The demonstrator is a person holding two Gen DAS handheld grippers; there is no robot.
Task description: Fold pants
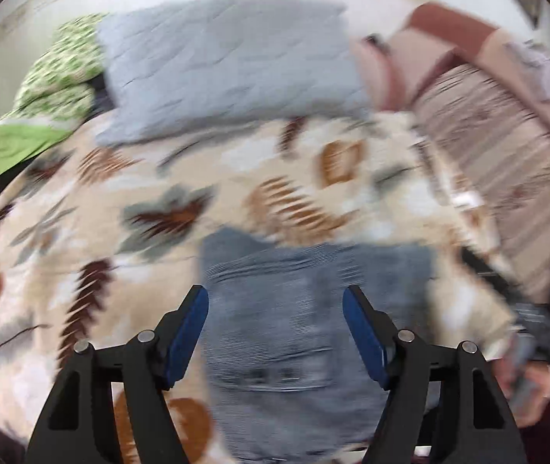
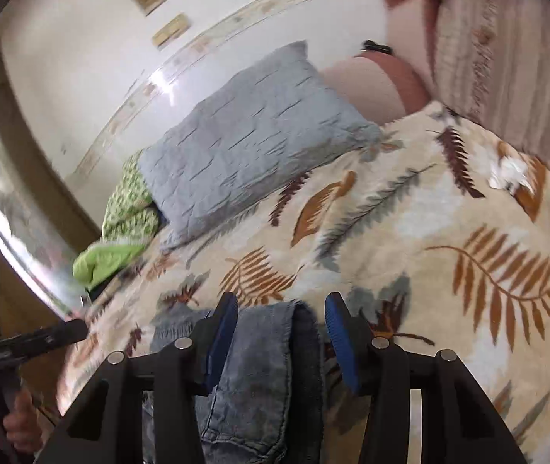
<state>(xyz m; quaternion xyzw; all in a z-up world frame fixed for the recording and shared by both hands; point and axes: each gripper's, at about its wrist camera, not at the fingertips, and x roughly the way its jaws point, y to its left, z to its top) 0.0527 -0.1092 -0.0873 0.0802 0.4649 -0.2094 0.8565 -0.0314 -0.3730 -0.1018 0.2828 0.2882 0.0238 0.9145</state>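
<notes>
The pants (image 1: 305, 348), blue-grey denim, lie on a bed covered by a cream blanket (image 1: 81, 239) printed with brown, rust and grey fern leaves. In the left wrist view, which is smeared by motion blur, the denim spreads flat on the blanket at the near edge, directly below and between the blue pads of the left tool (image 1: 275, 309). That tool stands released: its pads are well apart and neither presses on the cloth.

In the right wrist view the right tool (image 2: 281, 309) is clenched on a thick bunched fold of the pants (image 2: 271, 352); the denim fills the gap between both blue pads and hangs down towards the camera. More denim shows on the blanket just left of that tool.

At the far side of the bed a grey quilted pillow (image 2: 251, 147) leans by the white wall. A green patterned cloth (image 2: 128, 205) sits at its left, and a striped pink cushion (image 2: 506, 62) at far right. At the near left edge of the right wrist view, a hand (image 2: 19, 425) grips the other tool's black handle.
</notes>
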